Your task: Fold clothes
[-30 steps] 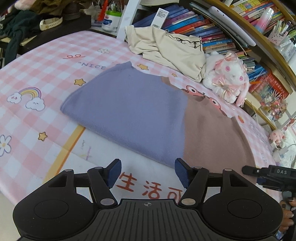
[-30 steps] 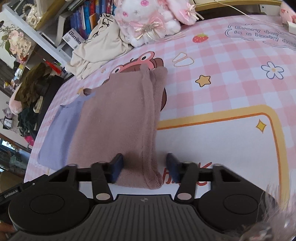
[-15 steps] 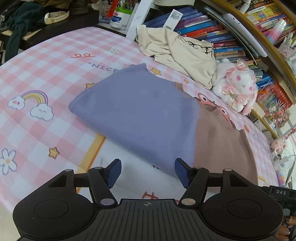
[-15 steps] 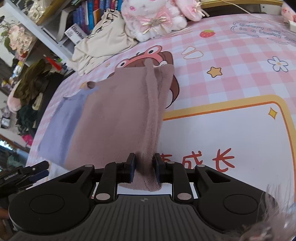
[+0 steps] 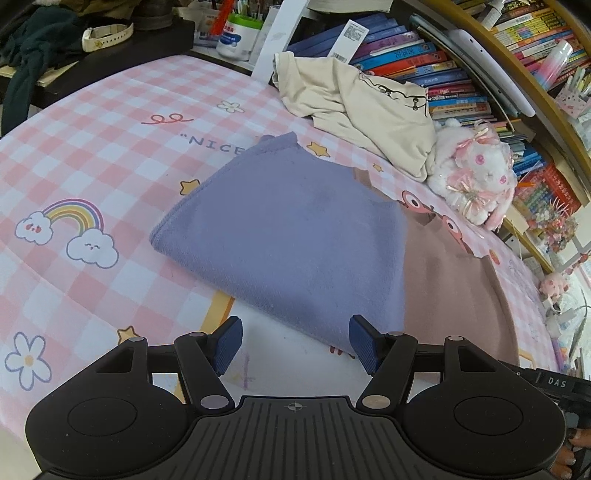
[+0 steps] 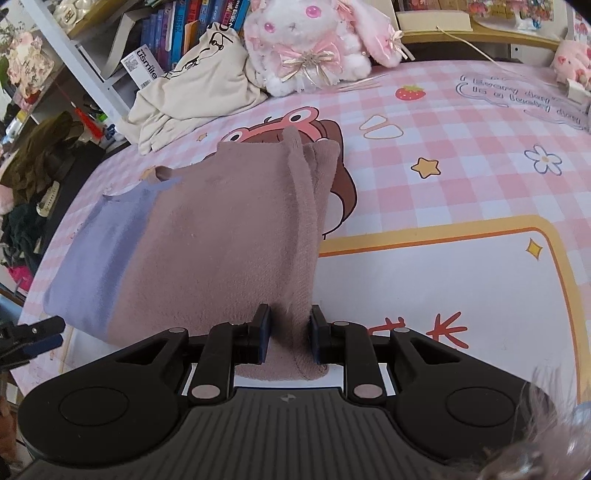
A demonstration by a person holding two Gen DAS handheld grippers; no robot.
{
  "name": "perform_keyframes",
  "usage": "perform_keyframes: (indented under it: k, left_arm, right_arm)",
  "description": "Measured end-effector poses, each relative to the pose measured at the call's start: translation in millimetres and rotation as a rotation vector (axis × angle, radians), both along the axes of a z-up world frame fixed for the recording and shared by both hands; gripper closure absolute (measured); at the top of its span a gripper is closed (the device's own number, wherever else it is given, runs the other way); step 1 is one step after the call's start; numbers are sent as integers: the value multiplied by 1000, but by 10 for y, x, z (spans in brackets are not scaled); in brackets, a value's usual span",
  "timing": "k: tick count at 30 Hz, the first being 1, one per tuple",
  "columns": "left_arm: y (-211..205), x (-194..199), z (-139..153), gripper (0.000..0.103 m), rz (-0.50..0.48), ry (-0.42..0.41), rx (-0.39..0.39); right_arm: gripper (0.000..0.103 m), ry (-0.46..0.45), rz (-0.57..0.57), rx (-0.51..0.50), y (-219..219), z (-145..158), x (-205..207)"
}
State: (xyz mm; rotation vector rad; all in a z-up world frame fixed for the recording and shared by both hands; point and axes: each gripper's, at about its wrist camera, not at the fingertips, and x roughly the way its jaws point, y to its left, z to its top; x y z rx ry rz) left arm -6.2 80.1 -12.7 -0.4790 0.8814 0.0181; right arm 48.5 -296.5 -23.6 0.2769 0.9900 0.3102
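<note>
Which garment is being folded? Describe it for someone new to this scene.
On the pink checked mat, in front of the bookshelf, lies a flat two-tone sweater. It is half lavender, half mauve-brown, unlike the crumpled cream garment behind it.

A pink-and-white checked cloth (image 5: pixel 110 122) covers the table, printed with a rainbow between two clouds (image 5: pixel 68 232), stars, flowers, a strawberry (image 6: pixel 410 92) and a frog-eyed cartoon figure (image 6: pixel 291 120). At its far edge sits a white plush rabbit (image 6: pixel 310 40) with pink bows — just beside it lies a crumpled cream garment (image 5: pixel 362 110), which leans against a shelf of books (image 5: pixel 436 66). A white jar with a blue label (image 5: pixel 236 38) stands near the shelf's end. Dark clothes (image 5: pixel 26 48) are heaped on a black surface beside the table, a pale watch strap (image 5: pixel 107 35) next to them.
</note>
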Motion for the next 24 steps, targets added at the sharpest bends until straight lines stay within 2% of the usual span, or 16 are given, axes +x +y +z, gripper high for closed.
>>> perform_keyframes:
  k: [10, 12, 14, 16, 24]
  left_arm:
    - [16, 30, -59, 38, -7, 25, -19]
    - [15, 32, -66, 38, -4, 30, -32]
    - [20, 34, -69, 38, -2, 34, -49]
    - [23, 37, -67, 37, -2, 40, -42]
    - [15, 28, -82, 34, -28, 64, -41]
  right_arm:
    - [75, -32, -7, -66, 88, 27, -61]
    - [67, -40, -15, -83, 103, 49, -89]
    - [47, -58, -31, -103, 114, 81, -131]
    - [38, -81, -43, -118, 116, 117, -173]
    - [19, -121, -51, -202, 217, 186, -323]
